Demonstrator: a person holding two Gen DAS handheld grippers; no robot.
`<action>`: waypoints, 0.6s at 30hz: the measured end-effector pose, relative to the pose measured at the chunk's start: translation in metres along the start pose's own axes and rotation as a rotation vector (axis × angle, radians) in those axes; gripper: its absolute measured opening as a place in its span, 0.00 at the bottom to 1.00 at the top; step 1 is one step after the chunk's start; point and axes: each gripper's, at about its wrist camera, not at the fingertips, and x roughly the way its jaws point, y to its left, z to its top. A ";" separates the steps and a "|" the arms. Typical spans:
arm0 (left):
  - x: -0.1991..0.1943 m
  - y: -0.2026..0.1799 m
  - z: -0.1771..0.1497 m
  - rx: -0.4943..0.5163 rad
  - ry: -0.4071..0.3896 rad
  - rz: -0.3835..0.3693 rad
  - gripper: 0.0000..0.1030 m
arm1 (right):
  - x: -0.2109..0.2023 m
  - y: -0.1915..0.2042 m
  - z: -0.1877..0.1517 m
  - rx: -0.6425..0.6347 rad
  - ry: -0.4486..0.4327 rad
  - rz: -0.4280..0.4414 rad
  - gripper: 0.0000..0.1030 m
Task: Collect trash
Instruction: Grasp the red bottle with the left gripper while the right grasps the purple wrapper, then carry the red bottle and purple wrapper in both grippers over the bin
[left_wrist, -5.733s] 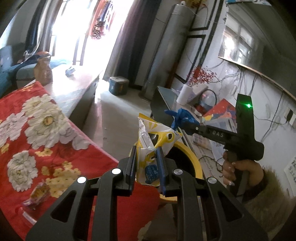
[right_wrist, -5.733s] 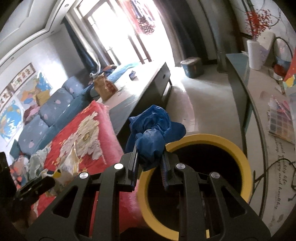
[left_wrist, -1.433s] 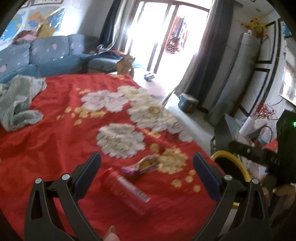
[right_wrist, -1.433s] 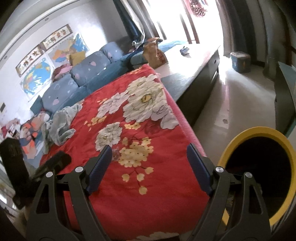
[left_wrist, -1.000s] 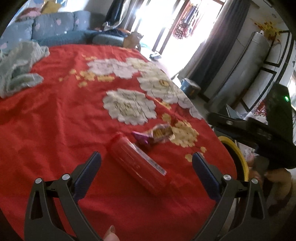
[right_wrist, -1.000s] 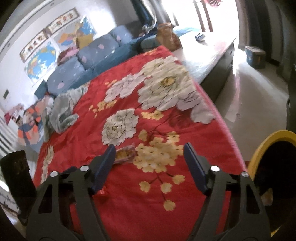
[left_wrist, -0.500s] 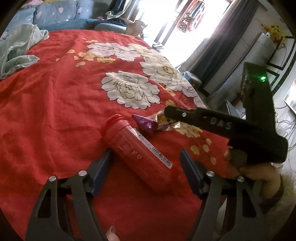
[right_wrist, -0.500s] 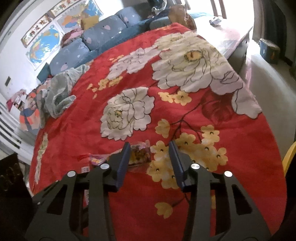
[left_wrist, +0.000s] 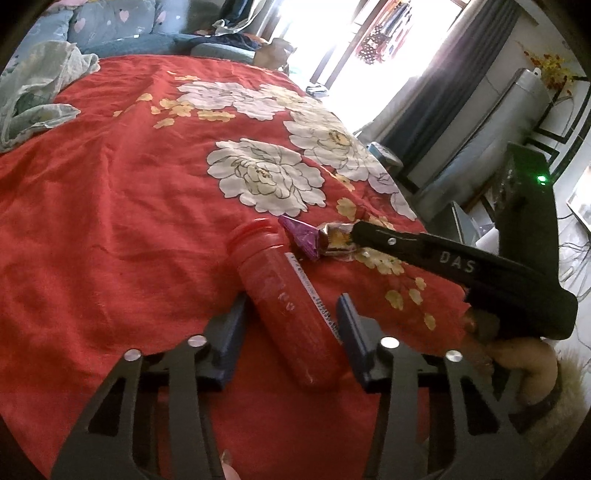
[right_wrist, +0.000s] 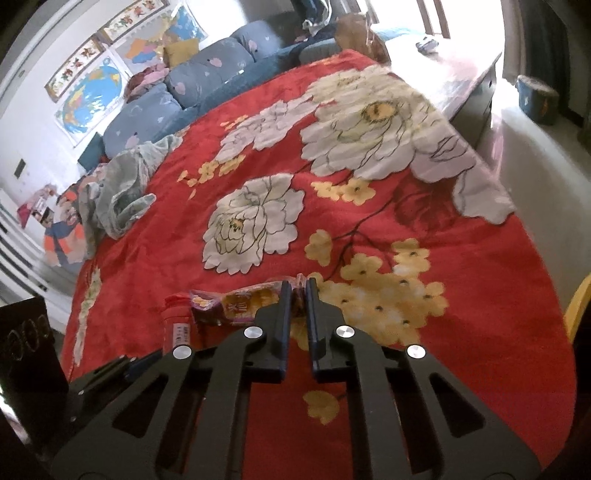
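Now two tools – left (left_wrist: 291, 314) closing around one bottle (left_wrist: 291, 306), right (right_wrist: 295, 291) pinching one wrapper (right_wrist: 240, 301).

The right gripper (right_wrist: 296, 291) has just been closing, and its jaws now pinch the end of a snack wrapper (right_wrist: 236, 302). The wrapper lies on a red blanket with big flowers (right_wrist: 480, 266). A red bottle (right_wrist: 175, 325) lies just beside it. A yellow bin rim (right_wrist: 578, 302) peeks in at the right edge.
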 end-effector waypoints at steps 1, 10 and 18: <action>0.000 -0.001 0.000 0.003 0.001 -0.003 0.39 | -0.004 -0.001 0.000 0.000 -0.008 -0.002 0.04; -0.006 -0.019 0.005 0.055 -0.028 -0.029 0.31 | -0.050 -0.019 0.007 0.000 -0.114 -0.063 0.03; -0.014 -0.044 0.012 0.111 -0.060 -0.068 0.30 | -0.094 -0.047 0.008 0.036 -0.206 -0.118 0.03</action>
